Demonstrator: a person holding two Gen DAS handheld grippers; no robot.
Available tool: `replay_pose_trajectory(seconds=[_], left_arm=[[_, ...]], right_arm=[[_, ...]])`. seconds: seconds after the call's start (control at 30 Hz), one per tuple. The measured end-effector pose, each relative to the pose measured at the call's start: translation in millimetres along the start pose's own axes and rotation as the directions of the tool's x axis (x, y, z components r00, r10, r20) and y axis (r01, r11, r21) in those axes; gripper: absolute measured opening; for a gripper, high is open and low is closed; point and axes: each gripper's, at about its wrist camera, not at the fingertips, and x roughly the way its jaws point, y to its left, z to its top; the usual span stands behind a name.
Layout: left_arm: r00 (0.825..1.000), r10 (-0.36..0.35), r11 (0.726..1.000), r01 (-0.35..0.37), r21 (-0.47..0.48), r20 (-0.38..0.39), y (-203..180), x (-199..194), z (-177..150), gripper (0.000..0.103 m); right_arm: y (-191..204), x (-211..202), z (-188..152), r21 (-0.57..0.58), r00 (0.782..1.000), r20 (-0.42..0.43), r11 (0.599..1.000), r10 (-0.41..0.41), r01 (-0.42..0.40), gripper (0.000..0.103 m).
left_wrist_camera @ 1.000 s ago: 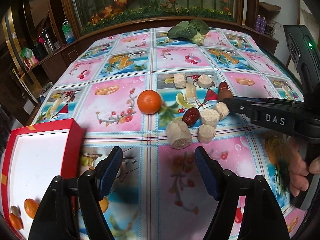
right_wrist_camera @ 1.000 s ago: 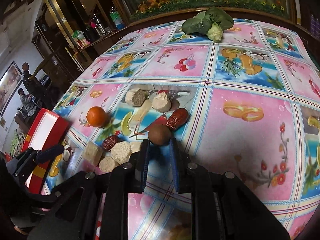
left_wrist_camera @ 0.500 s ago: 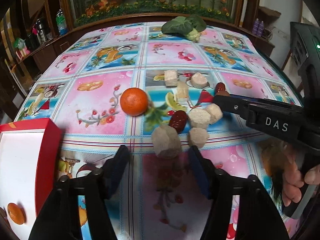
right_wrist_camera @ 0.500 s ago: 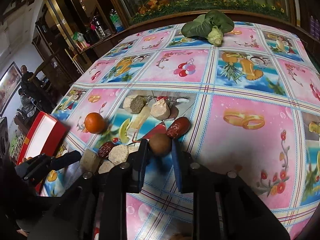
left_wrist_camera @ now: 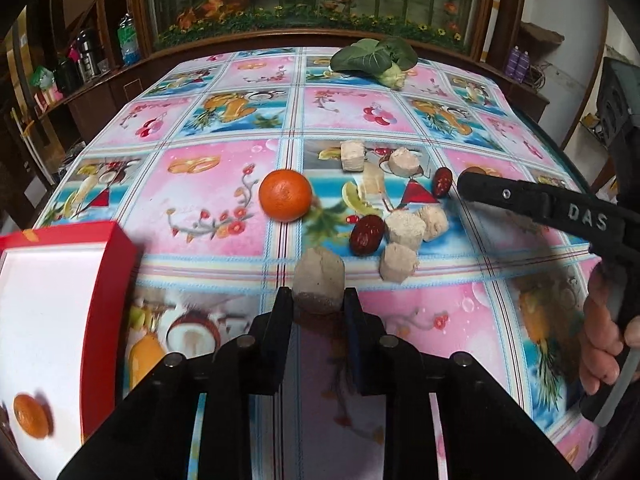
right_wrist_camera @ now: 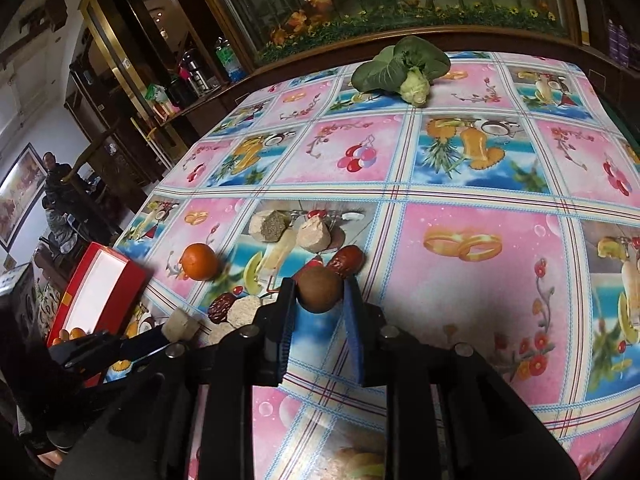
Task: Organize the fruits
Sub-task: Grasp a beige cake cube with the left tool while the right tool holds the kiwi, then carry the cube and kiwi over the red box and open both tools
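My left gripper (left_wrist_camera: 319, 300) is shut on a beige chunk (left_wrist_camera: 319, 284) at the near edge of the pile. An orange mandarin (left_wrist_camera: 285, 195) lies on the cloth to its upper left. Red dates (left_wrist_camera: 366, 234) and several more beige chunks (left_wrist_camera: 404, 228) lie beyond. A small orange (left_wrist_camera: 31, 416) sits inside the red box (left_wrist_camera: 116, 280) at the left. In the right wrist view my right gripper (right_wrist_camera: 321, 294) is shut on a round brown fruit (right_wrist_camera: 321, 290), with a red date (right_wrist_camera: 347, 261) just behind it.
A leafy green vegetable (left_wrist_camera: 374, 58) lies at the table's far edge. A wooden cabinet with bottles (right_wrist_camera: 192, 76) stands at the left. The patterned tablecloth (right_wrist_camera: 472, 248) stretches bare to the right. People sit far left (right_wrist_camera: 56, 200). A hand (left_wrist_camera: 604, 344) holds the right gripper.
My left gripper moved forward and shut on the beige chunk. My right gripper stays shut on the brown fruit, which has shifted slightly toward the date.
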Motion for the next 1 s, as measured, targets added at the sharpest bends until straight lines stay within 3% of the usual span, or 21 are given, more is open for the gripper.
replay_pose_trajectory(seconds=[0.2, 0.33, 0.53, 0.77, 1.0], left_arm=[[0.999, 0.023, 1.000, -0.023, -0.009, 0.029, -1.0, -27.2, -13.6, 0.024], [0.994, 0.025, 0.999, -0.027, 0.018, 0.103, -10.5, -54.0, -14.0, 0.024], [0.973, 0.046, 0.999, -0.048, 0.005, 0.227, -3.3, -102.3, -14.5, 0.024], [0.954, 0.119, 0.991, -0.099, -0.086, 0.275, 39.7, -131.9, -27.2, 0.024], [0.930, 0.242, 0.959, -0.185, -0.216, 0.278, 96.9, -147.1, -44.3, 0.024]], right_arm=[[-3.1, -9.8, -0.3, 0.036, 0.999, 0.044, 0.999, -0.013, 0.012, 0.026], [-6.9, -21.6, 1.6, 0.060, 0.993, 0.116, 0.998, -0.034, 0.028, 0.026], [-20.3, -20.4, 1.6, 0.120, 0.990, 0.121, 0.991, -0.071, 0.056, 0.026], [-27.9, -23.5, 0.1, 0.155, 0.985, 0.140, 0.985, -0.097, 0.075, 0.026], [-26.8, -26.2, -1.5, 0.172, 0.974, 0.167, 0.977, -0.151, 0.122, 0.025]])
